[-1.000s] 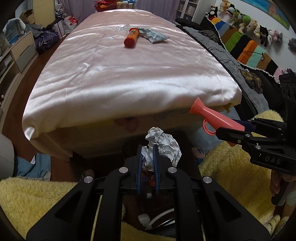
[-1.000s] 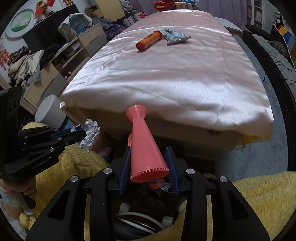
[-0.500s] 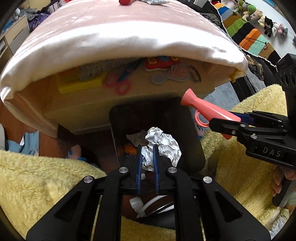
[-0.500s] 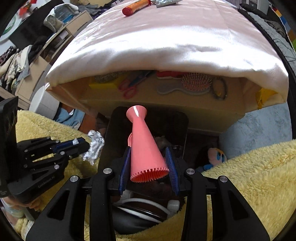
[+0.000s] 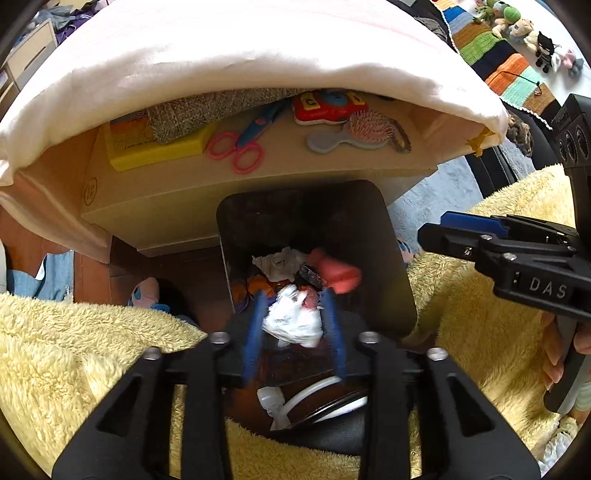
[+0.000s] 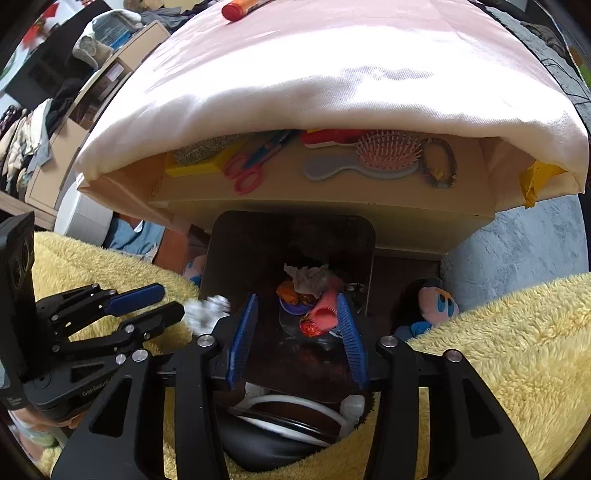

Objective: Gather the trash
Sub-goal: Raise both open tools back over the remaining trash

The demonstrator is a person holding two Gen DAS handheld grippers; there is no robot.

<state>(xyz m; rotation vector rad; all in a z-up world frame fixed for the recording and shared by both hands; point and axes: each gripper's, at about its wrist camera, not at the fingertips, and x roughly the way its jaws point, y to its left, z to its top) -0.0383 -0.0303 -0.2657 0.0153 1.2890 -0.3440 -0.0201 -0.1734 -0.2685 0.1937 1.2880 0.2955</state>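
A black trash bin (image 5: pixel 400 266) stands below both grippers, with wrappers and paper inside. In the left wrist view my left gripper (image 5: pixel 295 295) hangs over it, its jaws opening, and a crumpled foil ball (image 5: pixel 291 321) is blurred and loose between the spread pads. The pink toy horn (image 5: pixel 334 273) is dropping into the bin. In the right wrist view my right gripper (image 6: pixel 297 299) has its jaws opening too; the horn (image 6: pixel 325 310) tumbles beside the right pad, free of any grip. The left gripper (image 6: pixel 173 299) shows at the left with the foil ball (image 6: pixel 207 310) at its tips.
A pink-sheeted bed (image 6: pixel 332 74) rises behind the bin (image 6: pixel 288 221), with an orange tube (image 6: pixel 238 7) on top. Scissors (image 5: pixel 236 151), a hairbrush (image 5: pixel 365 129) and a yellow box lie on a cardboard ledge under it. Yellow fleece (image 5: pixel 74 350) flanks the bin; a plush toy (image 6: pixel 436 306) sits at the right.
Both grippers sank towards the bin and tipped downward. Both then spread their jaws: the foil ball and the pink horn, gripped before, now fall loose into the bin.
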